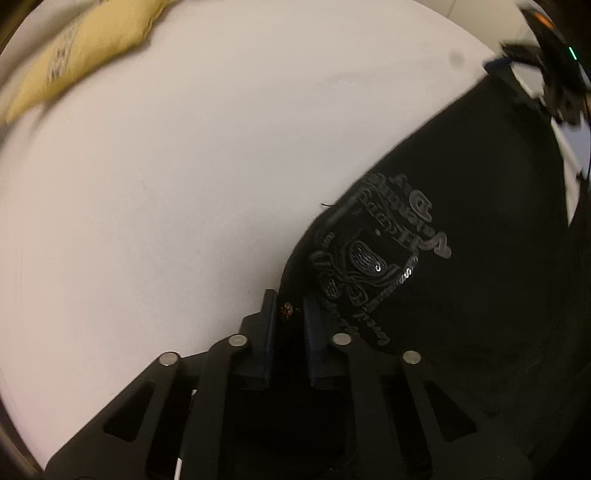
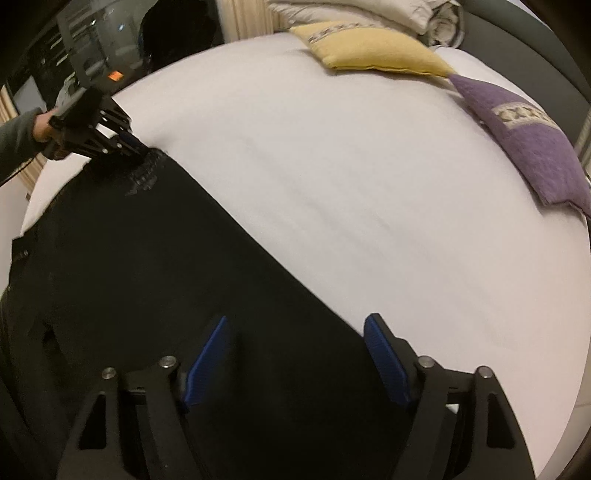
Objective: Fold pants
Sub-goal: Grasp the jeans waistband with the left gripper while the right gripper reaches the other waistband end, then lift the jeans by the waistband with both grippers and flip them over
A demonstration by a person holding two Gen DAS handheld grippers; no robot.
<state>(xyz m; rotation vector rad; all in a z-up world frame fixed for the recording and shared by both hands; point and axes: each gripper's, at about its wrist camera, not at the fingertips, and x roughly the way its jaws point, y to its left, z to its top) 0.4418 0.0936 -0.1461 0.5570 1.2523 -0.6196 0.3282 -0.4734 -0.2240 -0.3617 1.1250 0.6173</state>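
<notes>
The black pants (image 1: 461, 258) lie spread on the white bed sheet (image 1: 184, 184), with an embroidered emblem (image 1: 388, 240) near the waist. My left gripper (image 1: 290, 310) is shut on the pants' waist edge by a small metal button. In the right wrist view the pants (image 2: 147, 277) run from the left gripper (image 2: 138, 149) at the far left down to my right gripper (image 2: 295, 325). My right gripper is open, its blue pads either side of the pants' near end, not closed on it.
A yellow cushion (image 2: 369, 51) and a purple cushion (image 2: 524, 140) lie at the far side of the bed (image 2: 351, 184). A rolled white duvet (image 2: 388, 14) sits behind them. The yellow cushion also shows in the left wrist view (image 1: 81, 55).
</notes>
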